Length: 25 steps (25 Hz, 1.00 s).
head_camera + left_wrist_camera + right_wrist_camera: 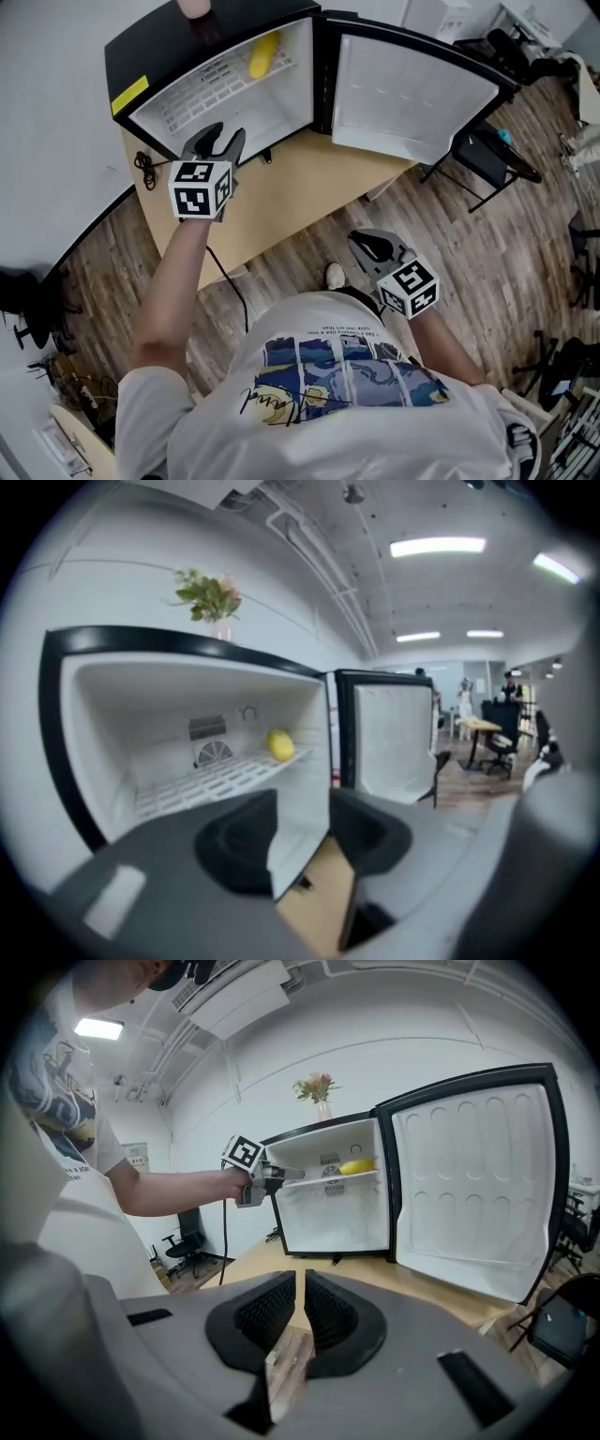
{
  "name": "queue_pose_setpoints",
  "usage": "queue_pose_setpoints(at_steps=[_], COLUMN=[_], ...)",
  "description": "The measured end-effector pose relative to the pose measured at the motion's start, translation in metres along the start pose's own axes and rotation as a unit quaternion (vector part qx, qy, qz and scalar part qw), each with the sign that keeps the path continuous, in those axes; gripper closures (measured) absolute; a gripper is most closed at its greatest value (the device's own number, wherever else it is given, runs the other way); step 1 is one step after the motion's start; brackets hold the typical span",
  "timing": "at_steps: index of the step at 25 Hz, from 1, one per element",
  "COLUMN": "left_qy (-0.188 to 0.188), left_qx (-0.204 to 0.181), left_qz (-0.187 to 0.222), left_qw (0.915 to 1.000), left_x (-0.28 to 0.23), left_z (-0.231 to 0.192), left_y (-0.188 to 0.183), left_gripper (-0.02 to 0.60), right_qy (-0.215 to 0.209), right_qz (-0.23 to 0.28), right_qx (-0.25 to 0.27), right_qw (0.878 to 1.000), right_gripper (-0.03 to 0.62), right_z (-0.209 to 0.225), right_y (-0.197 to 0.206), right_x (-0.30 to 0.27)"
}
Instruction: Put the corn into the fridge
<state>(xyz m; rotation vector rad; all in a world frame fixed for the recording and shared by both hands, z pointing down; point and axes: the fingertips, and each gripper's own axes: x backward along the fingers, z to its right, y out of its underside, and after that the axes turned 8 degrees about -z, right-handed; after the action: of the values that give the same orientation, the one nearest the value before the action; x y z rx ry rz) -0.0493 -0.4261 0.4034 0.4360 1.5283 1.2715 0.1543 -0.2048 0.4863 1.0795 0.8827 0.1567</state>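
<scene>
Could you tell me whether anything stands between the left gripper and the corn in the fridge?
Nothing visible does: the door is wide open, and the corn lies alone on the shelf ahead of the left gripper.

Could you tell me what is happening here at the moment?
A person with a tool in each hand is working at a fridge on a table. The door stands open and the corn already lies on the shelf inside. The left tool is in front of the opening, jaws apart and empty. The right tool is back by the person's body, jaws close together, empty.
</scene>
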Motion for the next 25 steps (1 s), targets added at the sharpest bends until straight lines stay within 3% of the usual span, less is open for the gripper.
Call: queue_pose_setpoints(at_steps=[7, 12, 25], left_qy=[0.026, 0.055, 0.152], left_qx=[0.017, 0.043, 0.08], left_qz=[0.002, 0.005, -0.013], left_qw=[0.9995, 0.9976, 0.9851], left_x=[0.055, 0.094, 0.204], left_z=[0.011, 0.022, 0.077], left_y=[0.05, 0.084, 0.175], left_gripper=[0.516, 0.571, 0.574], right_qy=[0.006, 0.009, 0.019], right_qz=[-0.003, -0.005, -0.005], right_qx=[0.016, 0.02, 0.028], right_qw=[1.0, 1.0, 0.999], right_gripper=[0.562, 0.562, 0.566], right_z=[-0.039, -0.065, -0.141], right_y=[-0.003, -0.001, 0.018], right_x=[-0.004, -0.009, -0.01])
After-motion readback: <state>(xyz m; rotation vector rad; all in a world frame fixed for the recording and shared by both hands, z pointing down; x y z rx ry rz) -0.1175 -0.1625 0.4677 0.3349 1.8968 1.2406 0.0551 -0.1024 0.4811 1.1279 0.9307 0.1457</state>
